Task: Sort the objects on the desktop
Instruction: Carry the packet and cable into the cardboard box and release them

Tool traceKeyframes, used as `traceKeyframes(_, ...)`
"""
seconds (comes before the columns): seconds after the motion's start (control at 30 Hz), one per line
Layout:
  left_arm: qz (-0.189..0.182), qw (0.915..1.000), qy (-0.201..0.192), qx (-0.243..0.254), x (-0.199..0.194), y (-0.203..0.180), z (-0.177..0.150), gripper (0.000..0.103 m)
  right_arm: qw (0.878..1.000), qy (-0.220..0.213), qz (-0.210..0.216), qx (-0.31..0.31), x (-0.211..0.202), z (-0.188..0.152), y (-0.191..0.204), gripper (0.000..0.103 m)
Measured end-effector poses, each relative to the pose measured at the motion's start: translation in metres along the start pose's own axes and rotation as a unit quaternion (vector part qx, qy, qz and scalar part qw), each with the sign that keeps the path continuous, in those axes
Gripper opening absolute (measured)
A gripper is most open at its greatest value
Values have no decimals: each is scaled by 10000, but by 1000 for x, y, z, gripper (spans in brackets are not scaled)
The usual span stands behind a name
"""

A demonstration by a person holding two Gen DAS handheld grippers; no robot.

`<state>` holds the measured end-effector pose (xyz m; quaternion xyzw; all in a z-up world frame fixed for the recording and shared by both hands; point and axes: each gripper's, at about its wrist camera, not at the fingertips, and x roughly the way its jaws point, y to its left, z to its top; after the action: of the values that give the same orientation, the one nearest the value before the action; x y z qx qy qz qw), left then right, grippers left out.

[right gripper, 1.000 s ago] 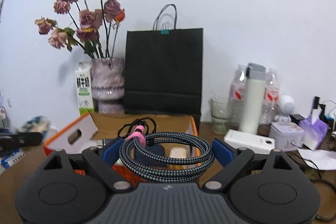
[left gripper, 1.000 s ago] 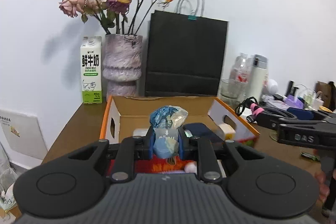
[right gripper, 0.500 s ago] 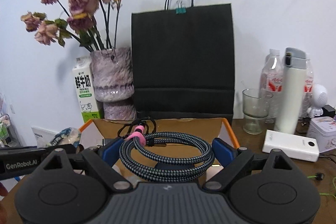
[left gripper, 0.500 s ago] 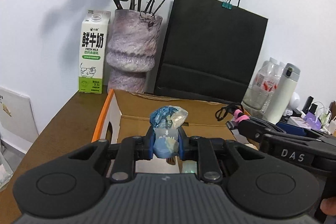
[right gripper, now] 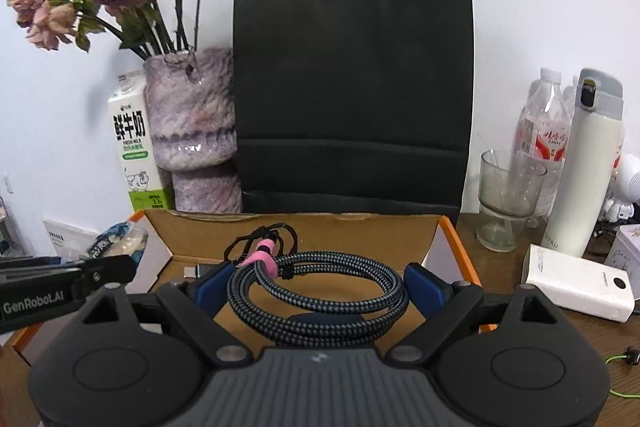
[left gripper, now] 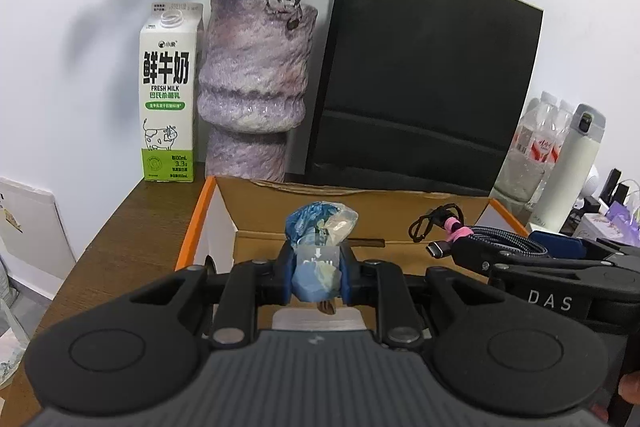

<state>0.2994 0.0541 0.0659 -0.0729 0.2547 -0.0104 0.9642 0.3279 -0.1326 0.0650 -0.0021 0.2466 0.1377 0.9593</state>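
Both hands now came closer over the cardboard box, so drop-in is near, I think. Right gripper pinches wide the coiled cable, coil flat, plug end pointing left. Left gripper pinches a small wrapped packet, standing upright, above box's left part.
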Motion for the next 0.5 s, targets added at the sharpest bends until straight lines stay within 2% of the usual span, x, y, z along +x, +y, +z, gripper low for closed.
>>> traceKeyframes(0.07, 16, 9999, 89, 63, 4, -2, -1, 29, 9999, 114, 8, -13, 5, -1, 0, 91)
traceKeyframes(0.1, 20, 9998, 149, 87, 6, -2, -2, 45, 9998, 173, 18, -28, 7, -2, 1, 91)
traceKeyframes(0.13, 54, 9997, 220, 57, 7, -1, -3, 72, 9997, 231, 30, -20, 9, -3, 1, 91)
traceKeyframes(0.17, 150, 9996, 256, -28, 7, 0, -4, 83, 9996, 293, 6, 26, 10, -4, 0, 91)
traceKeyframes(0.2, 197, 9995, 222, -111, 6, 2, -4, 99, 9994, 334, -19, 68, 12, -5, -2, 92)
traceKeyframes(0.27, 187, 9995, 117, -214, 2, 6, -2, 103, 9992, 355, 54, 167, 11, -5, -6, 101)
traceKeyframes(0.37, 277, 9991, 126, -299, 0, 9, 0, 103, 9987, 441, 121, 208, 9, -4, -8, 103)
traceKeyframes(0.5, 395, 9980, 340, -360, 4, 11, 2, 103, 9977, 647, 104, 154, 9, -4, -7, 103)
